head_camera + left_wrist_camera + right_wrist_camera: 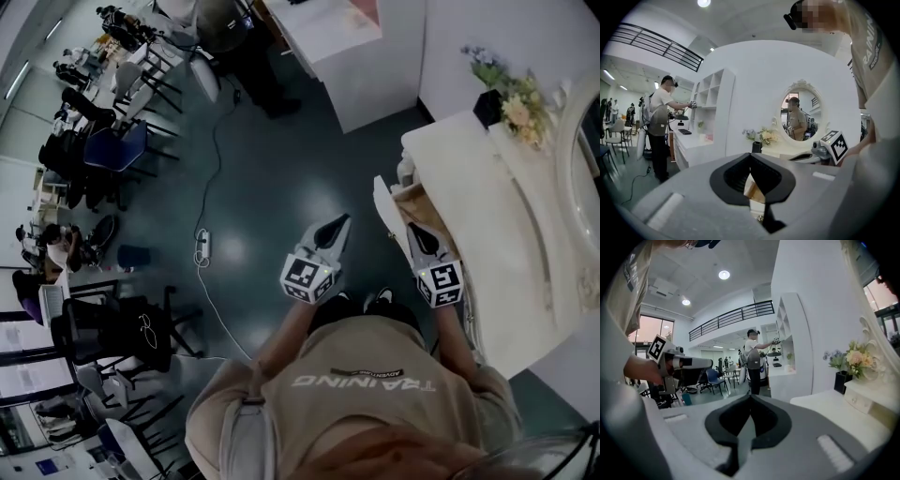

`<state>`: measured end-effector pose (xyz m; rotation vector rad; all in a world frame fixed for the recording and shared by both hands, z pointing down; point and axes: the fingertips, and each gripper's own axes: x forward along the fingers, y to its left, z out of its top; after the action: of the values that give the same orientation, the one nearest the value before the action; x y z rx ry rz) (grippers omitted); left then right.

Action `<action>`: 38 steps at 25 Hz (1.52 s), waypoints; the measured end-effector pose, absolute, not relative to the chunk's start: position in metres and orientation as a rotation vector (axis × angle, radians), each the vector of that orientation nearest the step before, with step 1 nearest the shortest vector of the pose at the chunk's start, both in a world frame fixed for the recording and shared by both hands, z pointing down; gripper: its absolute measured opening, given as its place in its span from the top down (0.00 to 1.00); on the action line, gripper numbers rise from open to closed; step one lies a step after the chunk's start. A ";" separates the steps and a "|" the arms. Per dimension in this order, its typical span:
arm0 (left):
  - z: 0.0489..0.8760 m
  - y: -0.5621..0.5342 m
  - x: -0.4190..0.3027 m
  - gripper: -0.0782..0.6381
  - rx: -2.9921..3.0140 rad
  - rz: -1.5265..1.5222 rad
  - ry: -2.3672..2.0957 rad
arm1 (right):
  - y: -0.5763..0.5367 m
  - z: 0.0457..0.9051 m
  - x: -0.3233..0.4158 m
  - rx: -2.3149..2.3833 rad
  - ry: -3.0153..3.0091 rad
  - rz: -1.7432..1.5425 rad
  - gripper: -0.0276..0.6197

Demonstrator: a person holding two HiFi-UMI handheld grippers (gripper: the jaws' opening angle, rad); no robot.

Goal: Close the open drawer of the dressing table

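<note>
Dark glossy flooring fills the middle of the head view, with office chairs [117,150] crowded along the left edge. A white dressing table [478,202] takes up the right side, carrying a bunch of flowers [514,101] at upper right, next to an oval mirror [574,159] at the right edge. Its drawer [410,195] stands pulled out at centre-right, tan wood showing inside.

The right gripper [413,229] lies over the drawer's near end, jaws pressed together with nothing between them; whether it touches the drawer cannot be told. The left gripper [341,221] hangs above the floor just left of the drawer front, its jaws likewise closed and empty.
</note>
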<state>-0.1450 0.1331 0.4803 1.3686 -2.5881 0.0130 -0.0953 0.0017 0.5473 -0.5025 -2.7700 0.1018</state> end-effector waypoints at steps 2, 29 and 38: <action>0.478 0.132 -0.154 0.88 1.390 0.029 -2.578 | -0.002 0.547 -0.101 -0.472 -2.765 0.099 0.96; 0.540 0.077 -0.280 0.88 1.995 0.117 -2.076 | -0.037 0.564 -0.095 0.476 -2.647 0.204 0.96; 0.524 -0.018 -0.221 0.88 2.184 0.294 -1.890 | -0.120 0.578 -0.064 0.610 -2.715 0.314 0.96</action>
<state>-0.2214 -0.0183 0.5242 2.1836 -1.8896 0.2935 -0.0641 -0.1201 0.5777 0.6096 -2.7146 0.3140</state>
